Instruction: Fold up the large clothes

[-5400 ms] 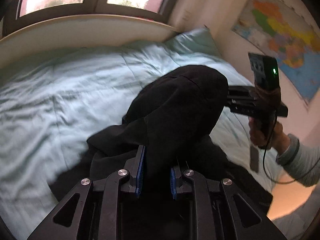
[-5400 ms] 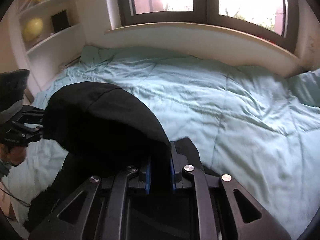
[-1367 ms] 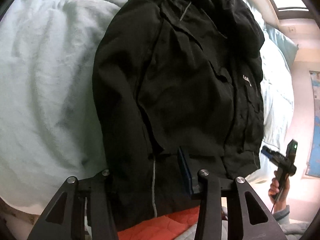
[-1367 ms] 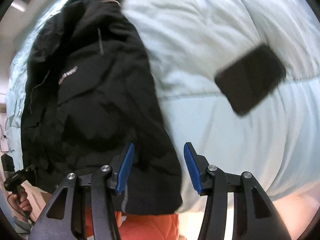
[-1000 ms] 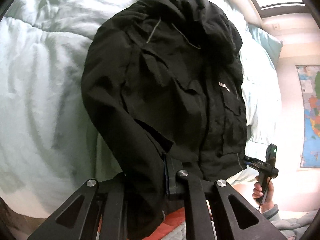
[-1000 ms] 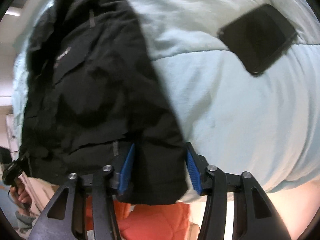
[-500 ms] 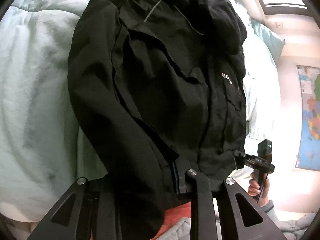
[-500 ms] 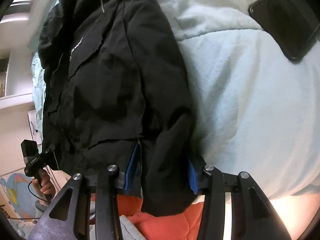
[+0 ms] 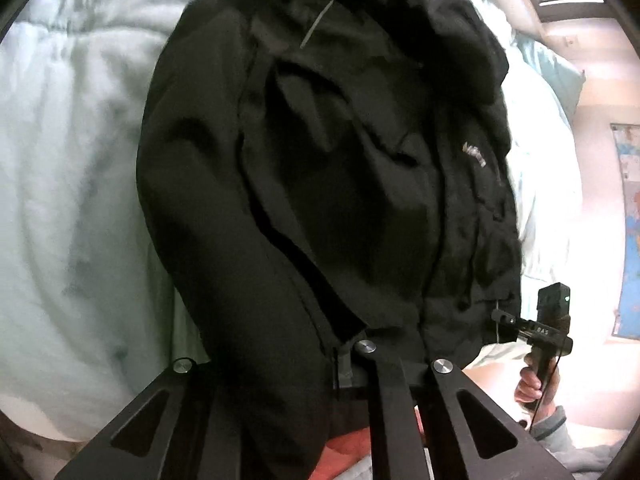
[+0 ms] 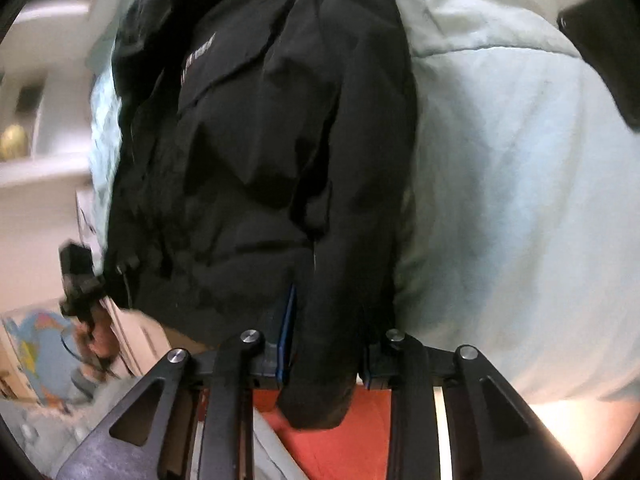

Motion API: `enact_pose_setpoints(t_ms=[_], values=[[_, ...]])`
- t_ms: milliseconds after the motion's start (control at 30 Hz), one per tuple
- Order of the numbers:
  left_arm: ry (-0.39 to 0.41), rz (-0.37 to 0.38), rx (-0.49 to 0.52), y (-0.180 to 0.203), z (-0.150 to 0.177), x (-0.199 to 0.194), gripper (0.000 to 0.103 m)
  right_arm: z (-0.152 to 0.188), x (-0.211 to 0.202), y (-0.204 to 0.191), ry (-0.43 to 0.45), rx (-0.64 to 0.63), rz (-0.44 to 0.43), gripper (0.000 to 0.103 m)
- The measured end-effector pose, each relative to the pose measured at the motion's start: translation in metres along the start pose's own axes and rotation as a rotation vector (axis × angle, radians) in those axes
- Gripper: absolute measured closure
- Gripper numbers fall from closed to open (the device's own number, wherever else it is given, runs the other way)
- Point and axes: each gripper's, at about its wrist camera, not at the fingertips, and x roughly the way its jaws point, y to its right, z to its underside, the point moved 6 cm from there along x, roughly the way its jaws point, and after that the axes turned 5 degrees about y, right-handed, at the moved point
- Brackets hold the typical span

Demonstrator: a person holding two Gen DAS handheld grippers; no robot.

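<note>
Since a second ago, both cuffs have been gathered: left gripper seemingly clamps one sleeve, right gripper closing on the other of the jacket, ready to fold inward.

The black jacket lies front-up on the pale bedding, hood at the far end. Its sleeves run along both sides, cuffs nearest.

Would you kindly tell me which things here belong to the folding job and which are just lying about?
Job:
black jacket
left hand-held gripper, shut on a sleeve
right hand-held gripper, closing round the other sleeve

Lying about:
dark flat device
wall map
pale blue duvet
</note>
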Motion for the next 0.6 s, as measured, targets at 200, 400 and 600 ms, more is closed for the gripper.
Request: enact_pose_setpoints(t_ms=[200, 400, 600], values=[[0.133, 0.196, -0.051, 0.021, -0.031, -0.049, 0.092, -0.027, -0.048, -0.037, 0.127, -0.086, -0.012, 0.086], [0.302, 0.337, -0.045, 0.053, -0.077, -0.111, 0.092, -0.066, -0.099, -0.109, 0.205, -0.194, -0.18, 0.086], [0.352, 0.393, -0.012, 0.076, -0.125, -0.151, 0.091, -0.12, -0.156, -0.16, 0.363, -0.251, -0.267, 0.086]])
